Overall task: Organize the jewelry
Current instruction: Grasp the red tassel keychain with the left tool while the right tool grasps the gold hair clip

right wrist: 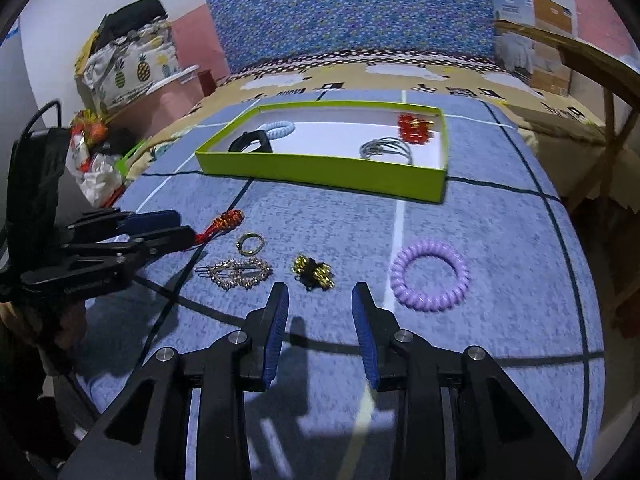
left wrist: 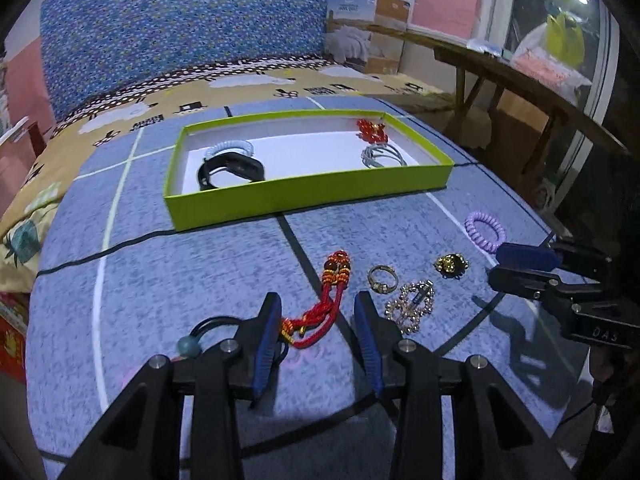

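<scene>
A green box point(left wrist: 308, 196) at the back of the mat holds a black band point(left wrist: 230, 170), a pale blue coil tie point(left wrist: 230, 148), a red bead piece point(left wrist: 372, 130) and grey hair ties point(left wrist: 382, 156). My left gripper point(left wrist: 318, 300) is open over the lower end of a red knotted cord point(left wrist: 339, 268), pads apart from it. Beside it lie a ring point(left wrist: 383, 278), a rhinestone clip point(left wrist: 412, 306) and a beaded black elastic point(left wrist: 188, 346). My right gripper point(right wrist: 320, 292) is open and empty, just short of a gold-and-black ornament point(right wrist: 314, 276). A purple coil tie point(right wrist: 430, 280) lies to its right.
The blue-grey mat point(left wrist: 180, 280) covers a bed with a yellow sheet point(left wrist: 60, 148) and a blue patterned headboard point(left wrist: 180, 20). A wooden bench point(left wrist: 520, 80) stands at the right, with a cardboard box point(left wrist: 372, 28) behind. Bags point(right wrist: 128, 64) pile up at the left.
</scene>
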The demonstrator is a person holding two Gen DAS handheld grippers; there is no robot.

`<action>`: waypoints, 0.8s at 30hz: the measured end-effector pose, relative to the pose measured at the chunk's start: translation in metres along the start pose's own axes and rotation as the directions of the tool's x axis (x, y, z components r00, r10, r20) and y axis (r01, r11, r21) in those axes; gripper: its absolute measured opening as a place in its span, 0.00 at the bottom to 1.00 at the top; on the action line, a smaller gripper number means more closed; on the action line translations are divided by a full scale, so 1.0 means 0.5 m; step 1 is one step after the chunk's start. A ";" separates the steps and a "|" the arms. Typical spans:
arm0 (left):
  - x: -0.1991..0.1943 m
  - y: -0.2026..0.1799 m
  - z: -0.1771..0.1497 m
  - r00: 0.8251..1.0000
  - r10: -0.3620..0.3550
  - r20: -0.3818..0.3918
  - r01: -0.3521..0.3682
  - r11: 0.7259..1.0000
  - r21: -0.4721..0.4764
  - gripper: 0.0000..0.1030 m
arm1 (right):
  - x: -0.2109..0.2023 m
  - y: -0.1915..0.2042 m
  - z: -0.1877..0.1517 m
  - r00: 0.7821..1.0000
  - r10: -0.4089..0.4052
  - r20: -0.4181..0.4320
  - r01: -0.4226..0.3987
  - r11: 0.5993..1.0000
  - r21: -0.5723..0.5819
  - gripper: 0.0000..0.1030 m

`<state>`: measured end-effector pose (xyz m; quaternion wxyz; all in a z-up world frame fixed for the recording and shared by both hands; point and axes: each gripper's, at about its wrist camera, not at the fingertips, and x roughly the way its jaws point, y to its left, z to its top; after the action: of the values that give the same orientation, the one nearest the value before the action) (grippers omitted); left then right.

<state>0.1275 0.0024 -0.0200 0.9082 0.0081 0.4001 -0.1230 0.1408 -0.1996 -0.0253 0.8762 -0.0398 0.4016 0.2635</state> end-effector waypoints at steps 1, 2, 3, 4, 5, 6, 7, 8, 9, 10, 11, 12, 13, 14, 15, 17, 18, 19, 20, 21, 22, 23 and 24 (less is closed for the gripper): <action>0.005 -0.002 0.001 1.000 0.004 -0.006 -0.004 1.000 0.007 0.38 | 0.009 0.004 0.004 1.000 0.001 -0.006 -0.001 1.000 -0.012 0.33; 0.011 -0.003 0.003 1.000 0.009 -0.011 -0.009 1.000 0.010 0.38 | 0.014 0.006 0.005 1.000 0.003 -0.009 -0.003 1.000 -0.020 0.33; 0.015 -0.004 0.004 1.000 0.010 -0.017 -0.010 1.000 0.015 0.38 | 0.020 0.008 0.007 1.000 0.005 -0.012 -0.005 1.000 -0.027 0.33; 0.019 -0.005 0.004 1.000 0.010 -0.022 -0.010 1.000 0.017 0.38 | 0.026 0.010 0.010 1.000 0.006 -0.016 -0.007 0.999 -0.032 0.33; 0.022 -0.006 0.005 1.000 0.013 -0.026 -0.012 1.000 0.018 0.38 | 0.033 0.012 0.012 1.000 0.008 -0.022 -0.008 0.999 -0.039 0.33; 0.025 -0.006 0.006 0.999 0.014 -0.031 -0.013 1.000 0.019 0.38 | 0.040 0.014 0.014 1.000 0.008 -0.026 -0.010 0.999 -0.044 0.33; 0.027 -0.006 0.006 0.999 0.014 -0.034 -0.014 1.000 0.020 0.38 | 0.045 0.015 0.015 1.000 0.007 -0.030 -0.008 0.999 -0.046 0.33; 0.028 -0.007 0.006 0.999 0.015 -0.037 -0.014 1.000 0.021 0.38 | 0.049 0.015 0.016 0.999 0.006 -0.033 -0.007 0.999 -0.047 0.33; 0.029 -0.008 0.007 0.999 0.016 -0.038 -0.015 1.000 0.022 0.38 | 0.054 0.016 0.018 0.999 0.005 -0.037 -0.006 0.999 -0.046 0.33; 0.030 -0.009 0.007 0.999 0.016 -0.040 -0.015 1.000 0.025 0.38 | 0.060 0.015 0.019 0.999 0.000 -0.044 -0.002 0.999 -0.043 0.33; 0.031 -0.011 0.007 0.999 0.017 -0.044 -0.016 0.999 0.028 0.38 | 0.064 0.014 0.020 0.999 -0.007 -0.049 0.005 0.999 -0.040 0.33; 0.033 -0.012 0.008 0.999 0.021 -0.047 -0.019 0.999 0.030 0.38 | 0.066 0.013 0.021 0.999 -0.012 -0.051 0.010 0.999 -0.038 0.33; 0.034 -0.014 0.007 0.998 0.025 -0.051 -0.023 0.999 0.033 0.38 | 0.067 0.013 0.022 0.999 -0.014 -0.050 0.013 0.999 -0.036 0.33; 0.035 -0.015 0.009 0.998 0.028 -0.051 -0.026 0.999 0.036 0.37 | 0.068 0.013 0.024 0.999 -0.016 -0.052 0.015 0.999 -0.035 0.33; 0.035 -0.018 0.009 0.998 0.025 -0.051 -0.023 0.999 0.040 0.29 | 0.069 0.012 0.025 0.998 -0.019 -0.052 0.017 0.999 -0.037 0.33; 0.035 -0.025 0.009 0.998 0.019 -0.053 -0.016 0.998 0.055 0.19 | 0.069 0.014 0.024 0.998 -0.025 -0.054 0.023 0.999 -0.043 0.33; 0.035 -0.029 0.009 0.998 0.021 -0.053 -0.018 0.998 0.064 0.17 | 0.069 0.015 0.025 0.998 -0.029 -0.054 0.027 0.999 -0.048 0.32; 0.034 -0.034 0.007 0.998 0.025 -0.052 -0.021 0.997 0.074 0.14 | 0.069 0.017 0.024 0.998 -0.036 -0.053 0.033 0.998 -0.054 0.28; 0.034 -0.036 0.008 0.998 0.025 -0.050 -0.021 0.997 0.079 0.14 | 0.069 0.018 0.023 0.998 -0.042 -0.053 0.039 0.997 -0.062 0.27; 0.033 -0.038 0.009 0.999 0.023 -0.048 -0.019 0.996 0.082 0.10 | 0.068 0.020 0.023 0.998 -0.046 -0.051 0.042 0.997 -0.066 0.27; 0.030 -0.041 0.008 0.999 0.022 -0.043 -0.018 0.996 0.085 0.10 | 0.067 0.020 0.023 0.998 -0.047 -0.049 0.043 0.997 -0.067 0.27; 0.028 -0.040 0.009 0.999 0.022 -0.038 -0.018 0.996 0.088 0.10 | 0.067 0.020 0.023 0.998 -0.046 -0.048 0.043 0.997 -0.067 0.27; 0.026 -0.042 0.009 0.999 0.020 -0.032 -0.017 0.996 0.091 0.10 | 0.065 0.019 0.022 0.998 -0.045 -0.046 0.042 0.997 -0.064 0.26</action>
<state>0.1342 -0.0212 -0.0247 0.9012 0.0549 0.4091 -0.1323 0.1613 -0.1743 -0.0402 0.8703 -0.0823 0.4126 0.2559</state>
